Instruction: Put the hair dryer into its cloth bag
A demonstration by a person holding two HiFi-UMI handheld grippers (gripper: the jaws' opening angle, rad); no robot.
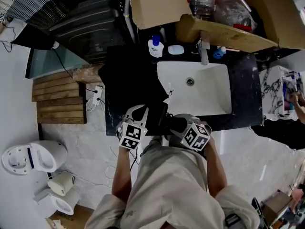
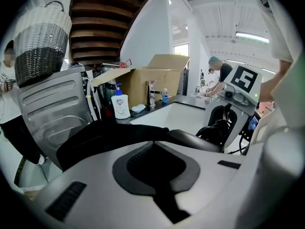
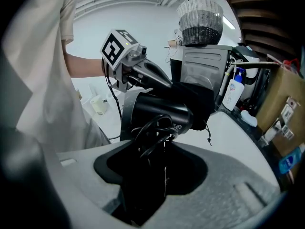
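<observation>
Just left of the sink (image 1: pixel 209 109), the right gripper (image 3: pixel 151 175) clamps the hair dryer (image 3: pixel 157 111) by its handle, nose at the mouth of the cloth bag (image 3: pixel 206 99). The left gripper (image 2: pixel 157 149), jaws fully together, seems to pinch the bag's edge. Insertion is beginning, and next the dryer must slide deeper while that edge stays lifted.

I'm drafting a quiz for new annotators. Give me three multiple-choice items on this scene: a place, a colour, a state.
1. Where does the soap bottle stand? A in the sink; B on the black counter; C on the floor.
2. The hair dryer is: A white; B black; C pink.
3. The right gripper's jaws are: A open, empty; B shut on the bottle; C shut on the hair dryer.
Answers: 1 B, it stands on the counter's back edge. 2 B, its barrel is black. 3 C, its handle sits clamped between them.
</observation>
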